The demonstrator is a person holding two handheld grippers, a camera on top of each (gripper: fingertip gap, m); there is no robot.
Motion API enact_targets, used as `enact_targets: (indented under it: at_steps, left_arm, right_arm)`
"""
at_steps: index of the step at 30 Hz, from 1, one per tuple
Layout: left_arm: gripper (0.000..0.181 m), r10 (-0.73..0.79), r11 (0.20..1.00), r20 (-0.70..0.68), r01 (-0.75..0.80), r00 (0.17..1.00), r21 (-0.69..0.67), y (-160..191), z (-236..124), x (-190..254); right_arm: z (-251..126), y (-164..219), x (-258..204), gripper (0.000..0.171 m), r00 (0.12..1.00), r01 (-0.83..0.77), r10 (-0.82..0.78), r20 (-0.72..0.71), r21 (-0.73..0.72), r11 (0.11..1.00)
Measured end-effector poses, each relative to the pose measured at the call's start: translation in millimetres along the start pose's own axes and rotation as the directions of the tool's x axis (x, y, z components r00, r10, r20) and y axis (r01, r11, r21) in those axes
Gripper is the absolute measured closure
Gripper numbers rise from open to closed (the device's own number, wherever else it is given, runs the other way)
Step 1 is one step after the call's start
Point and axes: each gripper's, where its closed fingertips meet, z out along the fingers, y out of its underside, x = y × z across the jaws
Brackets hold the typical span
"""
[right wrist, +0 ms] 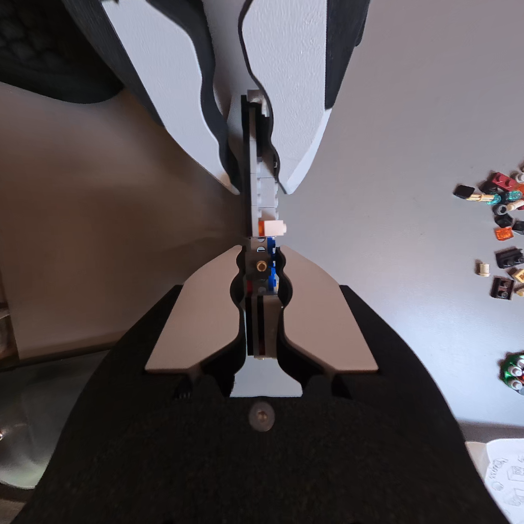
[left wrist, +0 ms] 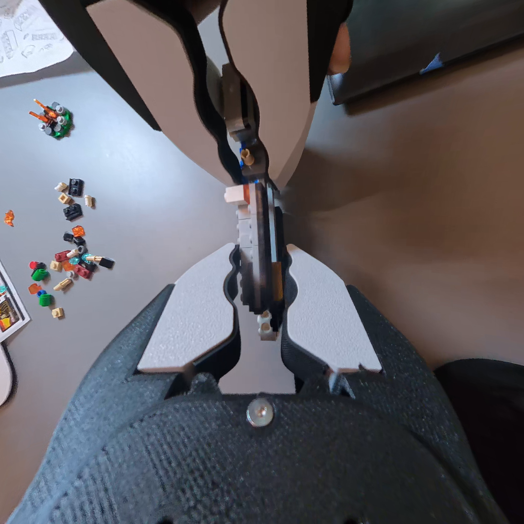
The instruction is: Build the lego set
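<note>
My left gripper is shut on a flat lego build of grey and black plates with white bricks and an orange piece, held edge-on above the table. My right gripper comes in from the opposite side and is shut on a dark grey, black and blue sub-build with a tan stud. In the right wrist view my right gripper holds the sub-build and my left gripper holds the flat build. The two builds meet end to end; I cannot tell whether they are locked together.
Several loose small pieces lie on the grey table, also shown in the right wrist view. A small green round build with orange flames stands beyond them. An instruction sheet and a printed card lie at the edges. Both grippers' tips are close together, under 4 cm apart. The printed card is about equally far from each gripper, around 25 cm.
</note>
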Motion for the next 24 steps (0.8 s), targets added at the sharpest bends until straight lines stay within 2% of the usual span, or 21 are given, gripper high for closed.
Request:
enact_targets:
  at_steps: [17, 24]
  left_arm:
    - [0.160, -0.003, 1.000, 0.047, 0.003, 0.999, -0.006, -2.7, -0.6, 0.4]
    - [0.160, -0.013, 1.000, 0.039, 0.013, 0.999, 0.009, -3.1, -0.3, -1.0]
  right_arm:
    - [0.0, -3.4, -4.9, 0.150, 0.997, 0.056, -0.054, -0.048, 0.045, 0.997]
    - [1.6, -9.1, 1.0, 0.140, 0.984, 0.129, -0.127, -0.128, 0.010, 0.992]
